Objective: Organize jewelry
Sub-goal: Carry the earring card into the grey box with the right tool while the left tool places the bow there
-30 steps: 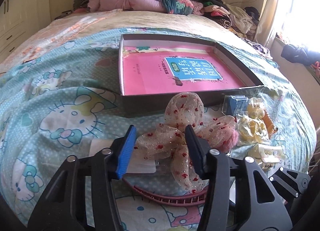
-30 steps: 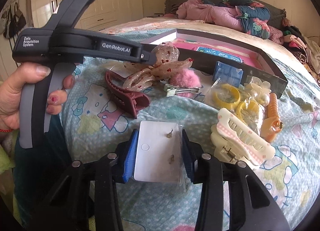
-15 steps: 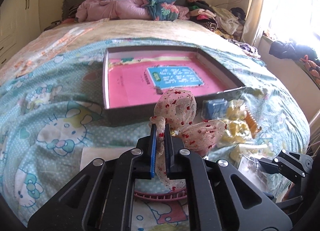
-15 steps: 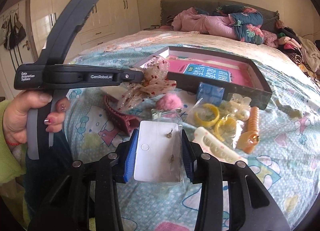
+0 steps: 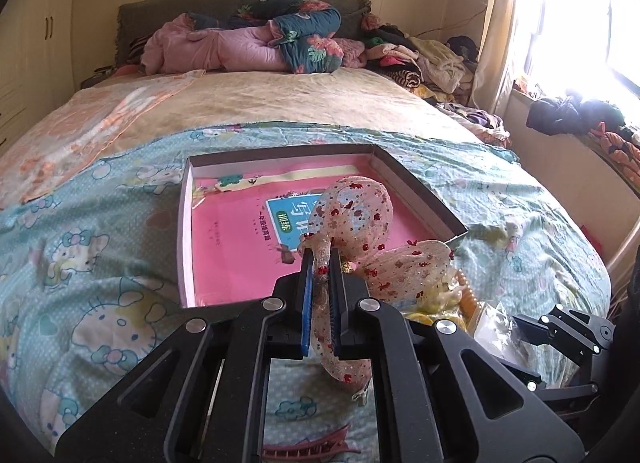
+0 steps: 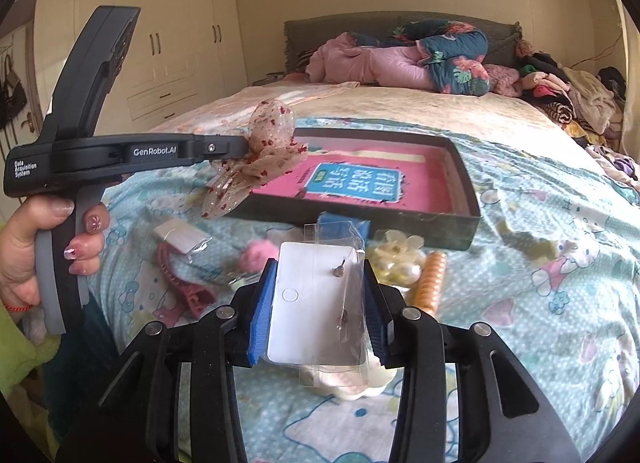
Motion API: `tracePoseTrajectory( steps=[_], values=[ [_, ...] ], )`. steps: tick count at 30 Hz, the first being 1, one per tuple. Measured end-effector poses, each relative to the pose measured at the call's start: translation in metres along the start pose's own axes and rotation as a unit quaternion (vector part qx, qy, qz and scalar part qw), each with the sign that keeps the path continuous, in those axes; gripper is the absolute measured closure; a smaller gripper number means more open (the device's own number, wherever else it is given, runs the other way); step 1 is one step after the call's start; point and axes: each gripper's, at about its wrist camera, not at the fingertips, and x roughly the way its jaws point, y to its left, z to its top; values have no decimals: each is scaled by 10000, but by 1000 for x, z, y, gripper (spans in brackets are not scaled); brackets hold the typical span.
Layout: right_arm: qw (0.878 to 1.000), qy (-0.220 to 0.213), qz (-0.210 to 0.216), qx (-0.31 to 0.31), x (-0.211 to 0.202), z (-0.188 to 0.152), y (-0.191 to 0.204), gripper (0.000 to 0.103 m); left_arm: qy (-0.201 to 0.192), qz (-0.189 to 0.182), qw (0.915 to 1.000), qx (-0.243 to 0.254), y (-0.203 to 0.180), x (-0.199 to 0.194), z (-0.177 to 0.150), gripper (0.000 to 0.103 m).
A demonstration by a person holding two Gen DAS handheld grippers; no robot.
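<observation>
My left gripper (image 5: pixel 321 259) is shut on a sheer bow hair clip with red dots (image 5: pixel 360 219), lifted off the bed in front of the shallow dark box (image 5: pixel 184 223) with a pink book inside. The right wrist view shows the same left gripper (image 6: pixel 240 149) holding the bow (image 6: pixel 268 147) above the box's near left corner. My right gripper (image 6: pixel 318 283) is shut on a white earring card in a clear sleeve (image 6: pixel 316 303), raised above the bedspread.
On the blue cartoon bedspread lie a dark red claw clip (image 6: pixel 180 287), a pink pom-pom (image 6: pixel 260 255), a blue packet (image 6: pixel 340 223), pearl pieces (image 6: pixel 400 259), an orange coil (image 6: pixel 430 283) and another white card (image 6: pixel 182 237). Piled bedding fills the bed's far end. A person's hand (image 6: pixel 36 251) grips the left handle.
The left gripper closed on the bow and lifted it up toward the box. The right gripper rose with the earring card held, away from the white claw clip.
</observation>
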Motion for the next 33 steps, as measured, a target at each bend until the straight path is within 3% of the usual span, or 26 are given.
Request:
tracePoseTrajectory(
  steps=[12, 20, 33],
  values=[
    [9987, -102, -373, 335, 22, 38, -48, 65, 150, 260, 9993, -223, 9, 34, 19, 101],
    [9976, -77, -641, 244, 49, 67, -70, 65, 273, 463, 9980, -319, 21, 55, 27, 101],
    [9966, 223, -780, 151, 99, 81, -92, 65, 536, 635, 9955, -446, 38, 86, 24, 99]
  ],
)
